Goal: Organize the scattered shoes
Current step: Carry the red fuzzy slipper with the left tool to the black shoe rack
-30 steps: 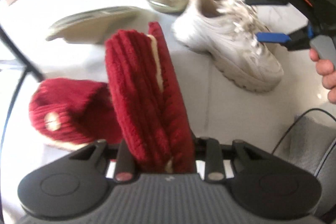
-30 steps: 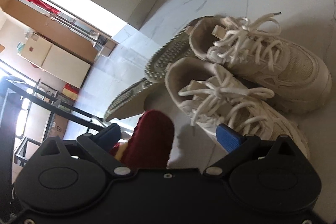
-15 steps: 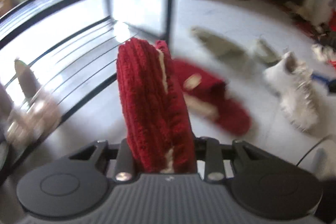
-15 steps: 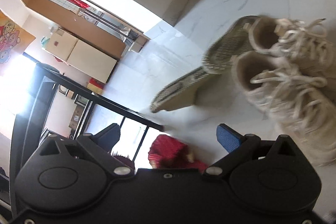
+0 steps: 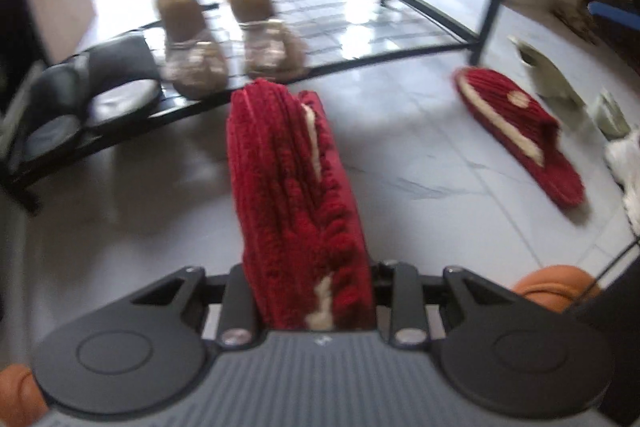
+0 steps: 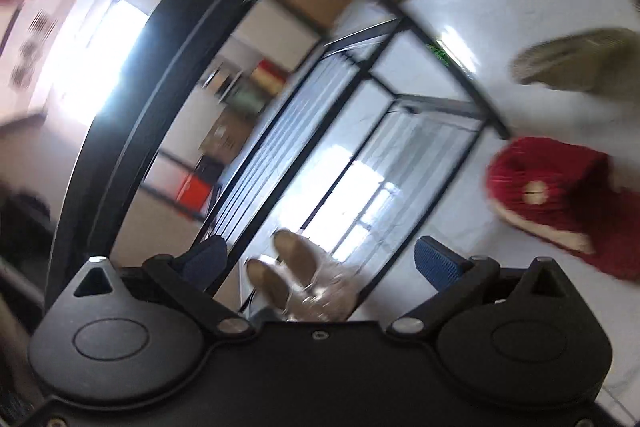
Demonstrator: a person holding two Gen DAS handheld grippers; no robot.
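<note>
My left gripper (image 5: 308, 291) is shut on a red fuzzy slipper (image 5: 292, 195) and holds it upright above the floor, facing the black wire shoe rack (image 5: 360, 27). Its mate, a second red slipper (image 5: 520, 139), lies on the floor to the right; it also shows in the right wrist view (image 6: 556, 199). My right gripper (image 6: 320, 259) is open and empty, its blue pads (image 6: 434, 261) spread wide, pointing at the rack (image 6: 280, 155).
A pair of brown sequined shoes (image 5: 224, 39) and a black pair (image 5: 80, 95) sit on the rack's lower shelf. Olive shoes (image 5: 552, 75) and a white sneaker (image 5: 626, 163) lie on the floor at right. The floor is white tile.
Both grippers have swung left, away from the white sneakers toward the shoe rack. The left one still carries the red slipper; the rack's shoes have come into view.
</note>
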